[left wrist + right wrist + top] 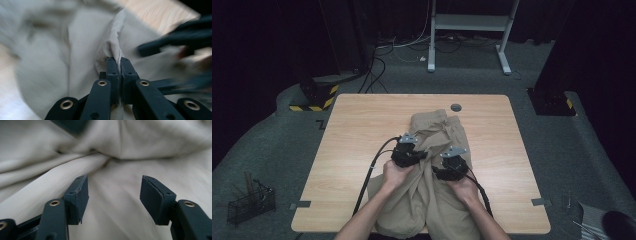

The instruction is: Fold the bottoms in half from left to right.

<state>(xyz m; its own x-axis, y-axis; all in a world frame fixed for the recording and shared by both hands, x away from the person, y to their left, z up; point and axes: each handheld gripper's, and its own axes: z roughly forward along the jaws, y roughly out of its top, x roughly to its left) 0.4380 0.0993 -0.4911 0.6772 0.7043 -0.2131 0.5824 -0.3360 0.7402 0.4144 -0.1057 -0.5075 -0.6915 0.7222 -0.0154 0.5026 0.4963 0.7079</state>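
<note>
A light wooden worktop [357, 145] with rounded corners carries crumpled beige trousers [434, 200], lying from its middle to its near edge and hanging over.

Khaki trousers [432, 165] lie rumpled on my side of the wooden table, waist end far from me, legs running back over the near edge. One fold [113, 45] (near the middle) stands pinched up in a ridge.

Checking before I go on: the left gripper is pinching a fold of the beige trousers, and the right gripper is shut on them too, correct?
Not quite. The right gripper is open above the beige trousers, per the right gripper view. The left gripper does pinch a fold.
</note>
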